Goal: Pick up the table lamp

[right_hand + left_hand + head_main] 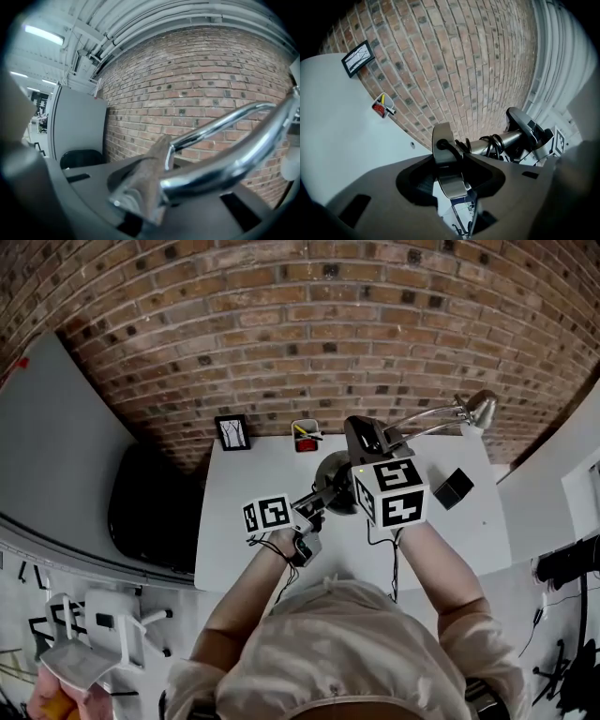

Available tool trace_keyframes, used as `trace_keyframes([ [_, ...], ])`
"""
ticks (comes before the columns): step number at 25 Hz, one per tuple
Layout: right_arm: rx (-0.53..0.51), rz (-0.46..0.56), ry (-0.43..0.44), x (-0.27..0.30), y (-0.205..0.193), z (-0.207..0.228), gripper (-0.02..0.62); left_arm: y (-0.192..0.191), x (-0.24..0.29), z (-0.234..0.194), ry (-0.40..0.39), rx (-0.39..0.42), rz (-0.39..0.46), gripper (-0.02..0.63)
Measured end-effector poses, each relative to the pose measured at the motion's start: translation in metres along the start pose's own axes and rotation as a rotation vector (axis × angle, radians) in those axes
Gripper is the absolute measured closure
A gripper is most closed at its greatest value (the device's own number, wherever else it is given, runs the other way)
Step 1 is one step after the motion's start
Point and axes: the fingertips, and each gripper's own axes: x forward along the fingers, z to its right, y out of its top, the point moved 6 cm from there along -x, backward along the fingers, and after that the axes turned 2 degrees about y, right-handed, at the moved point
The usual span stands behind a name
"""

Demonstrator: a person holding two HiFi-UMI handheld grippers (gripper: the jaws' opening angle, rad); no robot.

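The table lamp has a round metal base (335, 472), a chrome arm (427, 418) and a small shade (483, 409). It hangs above the white table (253, 549), tilted, with its arm reaching right toward the brick wall. My left gripper (319, 499) grips the edge of the base (449, 180), where the black cable enters. My right gripper (371, 439) is shut on the chrome arm (220, 161) near its lower joint. In the left gripper view, the stem (497, 140) with cable wound round it runs to the right gripper (532, 133).
A small picture frame (232, 432) and a red pen cup (305, 436) stand at the table's back edge by the brick wall. A black cube (454, 488) sits at the right. A black chair (150, 507) stands left of the table.
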Motion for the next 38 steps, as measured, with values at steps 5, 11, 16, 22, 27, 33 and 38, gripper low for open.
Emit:
trace_keyframes([
  [5, -0.005, 0.016, 0.005, -0.004, 0.011, -0.001, 0.569, 0.007, -0.003, 0.01, -0.006, 0.016, 0.01, 0.43],
  [11, -0.001, -0.006, 0.02, -0.004, 0.001, -0.006, 0.569, -0.003, -0.006, 0.002, 0.004, -0.002, -0.004, 0.43],
  [16, 0.004, -0.023, 0.032, -0.002, -0.011, -0.01, 0.569, -0.012, -0.007, -0.009, 0.022, -0.017, -0.011, 0.43],
  [22, 0.013, -0.029, 0.027, -0.002, -0.023, -0.014, 0.569, -0.018, -0.009, -0.018, 0.032, -0.026, -0.017, 0.431],
  [27, 0.012, -0.032, 0.03, 0.0, -0.025, -0.017, 0.569, -0.018, -0.011, -0.022, 0.032, -0.031, -0.016, 0.433],
  [33, 0.007, -0.033, 0.029, 0.001, -0.025, -0.02, 0.569, -0.018, -0.011, -0.023, 0.028, -0.034, -0.011, 0.433],
  [38, -0.004, -0.027, 0.017, 0.001, -0.023, -0.027, 0.569, -0.015, -0.014, -0.025, 0.031, -0.037, -0.003, 0.434],
])
